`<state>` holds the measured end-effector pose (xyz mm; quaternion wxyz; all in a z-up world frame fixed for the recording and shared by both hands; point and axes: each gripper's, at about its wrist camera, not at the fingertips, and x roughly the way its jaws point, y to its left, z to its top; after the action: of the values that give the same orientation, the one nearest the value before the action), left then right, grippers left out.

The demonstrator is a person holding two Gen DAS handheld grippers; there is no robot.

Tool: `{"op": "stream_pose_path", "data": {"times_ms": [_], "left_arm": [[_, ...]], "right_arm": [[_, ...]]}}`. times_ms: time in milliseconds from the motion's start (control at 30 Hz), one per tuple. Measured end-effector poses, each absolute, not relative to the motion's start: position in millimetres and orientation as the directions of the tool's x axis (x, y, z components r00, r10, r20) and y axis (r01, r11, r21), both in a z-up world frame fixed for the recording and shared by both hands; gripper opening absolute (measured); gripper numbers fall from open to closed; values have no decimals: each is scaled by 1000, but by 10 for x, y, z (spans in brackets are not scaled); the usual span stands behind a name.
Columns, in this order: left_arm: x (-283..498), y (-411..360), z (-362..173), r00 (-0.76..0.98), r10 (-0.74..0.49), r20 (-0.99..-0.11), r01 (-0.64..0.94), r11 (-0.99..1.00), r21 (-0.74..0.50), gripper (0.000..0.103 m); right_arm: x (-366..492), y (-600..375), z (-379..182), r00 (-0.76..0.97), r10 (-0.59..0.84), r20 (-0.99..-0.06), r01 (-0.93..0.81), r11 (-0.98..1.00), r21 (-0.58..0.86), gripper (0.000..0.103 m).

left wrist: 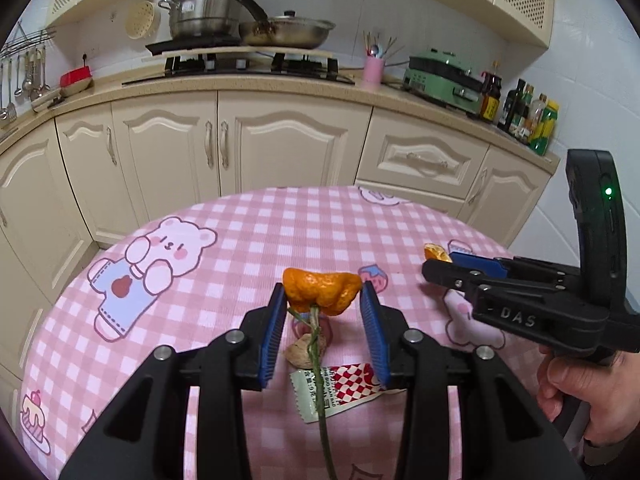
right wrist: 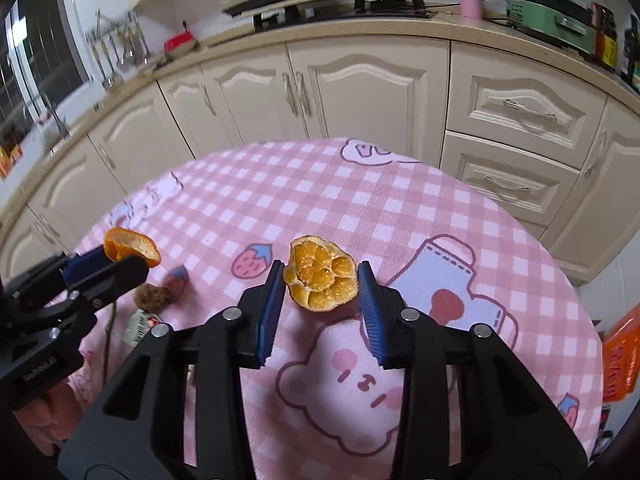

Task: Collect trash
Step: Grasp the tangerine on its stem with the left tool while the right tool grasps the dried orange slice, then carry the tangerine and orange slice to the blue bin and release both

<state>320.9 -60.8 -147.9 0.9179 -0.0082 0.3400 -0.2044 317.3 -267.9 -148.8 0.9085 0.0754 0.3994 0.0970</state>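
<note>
Left gripper (left wrist: 323,298): blue pads clamped on an orange peel (left wrist: 322,290), outer skin toward the camera, held at the fingertips above the table. Right gripper (right wrist: 321,284): pads pressed to both sides of a second peel piece (right wrist: 320,278), pith side up, also held at the tips.

Under the left gripper, on the cloth: a thin green stem (left wrist: 318,368), a walnut-like shell (left wrist: 306,352), and a snack wrapper (left wrist: 336,388) with a red-and-white checker print; its small printed characters are too fine to read. All three lie toward the near edge of the table, close together, the stem crossing over the wrapper.

Writing: raised letters "DAS" on the right gripper's body in the left wrist view. Faint lettering on the left gripper's body in the right wrist view, not legible.

Surface: round table under a pink gingham tablecloth (right wrist: 360,200) printed with bears and strawberries. The far half of the cloth is bare. A hand (left wrist: 580,396) holds the right gripper's handle at the table's right edge.

Room: cream kitchen cabinets (left wrist: 280,144) curve behind the far edge, a gap of floor between. On the counter, a gas stove (left wrist: 248,64) with steel pots, a pink utensil cup (left wrist: 374,70), a green appliance (left wrist: 440,80), bottles (left wrist: 524,116). An orange bag (right wrist: 620,360) shows past the table's right edge.
</note>
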Motion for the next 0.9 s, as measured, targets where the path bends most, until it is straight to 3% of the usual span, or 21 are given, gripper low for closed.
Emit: {"op": "stream_pose_path", "data": {"times_ms": [233,333,900], "left_arm": [[3003,-693,-1383,672,-470,-572,433,876,-211,37],[2825,-847,-1350,668,-458,-586,455,875,-165,37],[1361,-2193,-846,573,-606,-552,673,732,-105,37]], "right_arm": [[2752,-2827,-1348,690,292,-662,-111,947,302,36],[2449,-2963,-1284,699,297,-651,-95,940,327,36],[761,-4401,-858,812,131,-569,87,936,340,37]]}}
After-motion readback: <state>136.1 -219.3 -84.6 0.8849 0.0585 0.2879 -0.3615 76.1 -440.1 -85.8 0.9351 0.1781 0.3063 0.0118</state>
